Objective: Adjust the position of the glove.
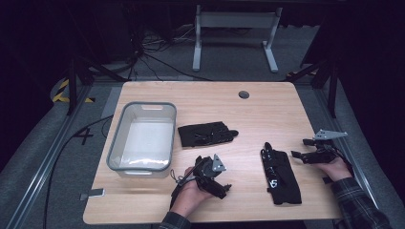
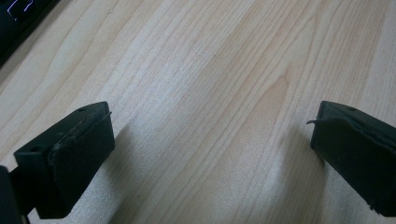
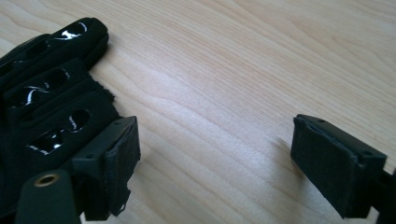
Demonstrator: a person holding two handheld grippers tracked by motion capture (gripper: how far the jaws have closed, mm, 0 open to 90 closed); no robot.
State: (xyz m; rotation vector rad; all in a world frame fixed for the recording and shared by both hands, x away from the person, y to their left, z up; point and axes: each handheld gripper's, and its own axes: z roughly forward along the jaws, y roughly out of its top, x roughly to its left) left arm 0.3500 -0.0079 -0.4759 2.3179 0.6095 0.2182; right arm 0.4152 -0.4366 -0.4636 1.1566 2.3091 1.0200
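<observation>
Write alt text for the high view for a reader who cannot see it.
A person's hands hold the left gripper and right gripper, both open, low over a wooden table. Two black gloves lie on it, one mid-table, one between the grippers, beside an empty grey bin.

Light wood tabletop [image 1: 267, 114], grey bin [image 1: 142, 136] near left edge, black glove [image 1: 206, 133] mid-tabletop, second black glove [image 1: 281, 174] toward front-right corner
</observation>
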